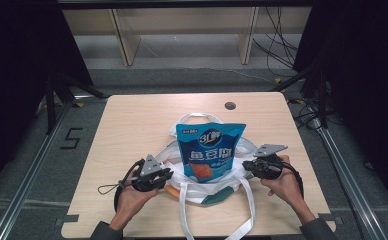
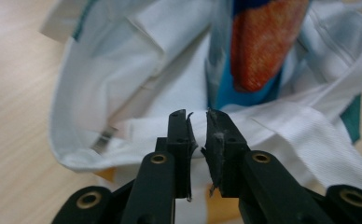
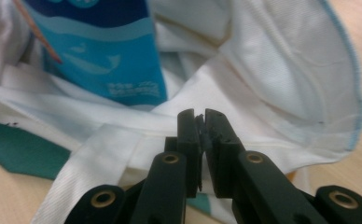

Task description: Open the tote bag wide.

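I see the blue snack pouch (image 1: 209,152) standing in the white tote bag (image 1: 232,186) between my two claws. Only the high view shows its printed front. Left gripper (image 2: 198,122) stands slightly parted at the bag's rim, gripping nothing; right gripper (image 3: 198,120) nearly shut, pinching the rim. Both hands lie low, pointing inward.

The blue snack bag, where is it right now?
In the high view the blue snack bag stands mid-table in the mouth of the white tote bag, between the left claw and the right claw.
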The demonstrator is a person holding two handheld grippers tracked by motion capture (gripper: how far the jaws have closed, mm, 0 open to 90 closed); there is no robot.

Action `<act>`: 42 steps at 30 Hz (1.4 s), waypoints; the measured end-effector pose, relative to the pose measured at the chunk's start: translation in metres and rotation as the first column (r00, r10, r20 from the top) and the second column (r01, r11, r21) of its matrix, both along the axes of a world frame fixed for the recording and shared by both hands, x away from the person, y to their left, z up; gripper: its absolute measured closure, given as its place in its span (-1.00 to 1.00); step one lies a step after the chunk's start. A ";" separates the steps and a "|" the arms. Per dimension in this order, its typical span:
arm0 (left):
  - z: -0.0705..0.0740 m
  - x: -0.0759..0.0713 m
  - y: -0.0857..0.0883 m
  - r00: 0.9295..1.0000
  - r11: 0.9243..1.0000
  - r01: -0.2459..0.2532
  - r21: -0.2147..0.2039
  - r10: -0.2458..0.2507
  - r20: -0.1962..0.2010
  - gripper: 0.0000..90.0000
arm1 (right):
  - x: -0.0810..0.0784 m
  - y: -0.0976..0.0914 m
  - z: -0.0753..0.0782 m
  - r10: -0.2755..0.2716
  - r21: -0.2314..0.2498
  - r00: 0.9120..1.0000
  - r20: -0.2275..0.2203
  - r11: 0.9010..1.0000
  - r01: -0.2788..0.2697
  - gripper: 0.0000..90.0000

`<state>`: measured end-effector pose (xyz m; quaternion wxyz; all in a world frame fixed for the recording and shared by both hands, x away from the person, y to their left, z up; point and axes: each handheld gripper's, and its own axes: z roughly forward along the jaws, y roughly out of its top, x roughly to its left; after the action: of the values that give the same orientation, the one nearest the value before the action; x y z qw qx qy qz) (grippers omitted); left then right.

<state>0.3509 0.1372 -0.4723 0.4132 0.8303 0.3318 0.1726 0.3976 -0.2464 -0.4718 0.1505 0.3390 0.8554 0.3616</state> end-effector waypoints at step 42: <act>-0.010 0.080 -0.005 0.991 0.991 -0.127 0.045 0.125 0.039 0.57 | 0.066 0.029 -0.021 -0.076 -0.013 0.995 -0.065 0.997 0.075 0.77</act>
<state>0.4313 0.1326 -0.4824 0.3877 0.8139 0.3719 0.2212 0.4631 -0.2172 -0.4924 0.1376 0.3820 0.8483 0.3399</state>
